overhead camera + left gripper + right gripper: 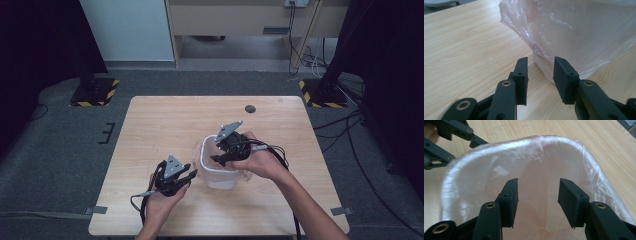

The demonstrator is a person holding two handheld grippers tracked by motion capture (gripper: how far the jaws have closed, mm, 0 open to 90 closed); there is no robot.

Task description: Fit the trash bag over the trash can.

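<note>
Grey carpet all round, pale wooden bench (165, 125) at centre frame, and on its lower middle stands a small white bin (218, 176) with a thin pinkish plastic bag (199, 150) draped in and over it. That liner is the job in hand.

Right tongs (220, 159) hover over the bin's mouth, pointing down into it. In the right gripper view the jaws stand wide apart with nothing between them, and the bag (544, 162) already lines the inside and rolls over the far rim in the upper half of the frame. So the lining looks largely seated.

Left tongs (191, 175) sit just left of the bin, low in the high view. In the left gripper view the jaws are moderately parted and empty, aimed at the bin's base (544, 66), while loose plastic (524, 30) billows out above, at upper centre, not pulled snug against the wall.

My read: bag in, mouth opened, rim mostly covered. What remains is tidying that slack on the left side, likely a pinch and tug downward by the left tongs, while the right presses the liner inside. Whether the near rim is fully covered, I can't tell.
</note>
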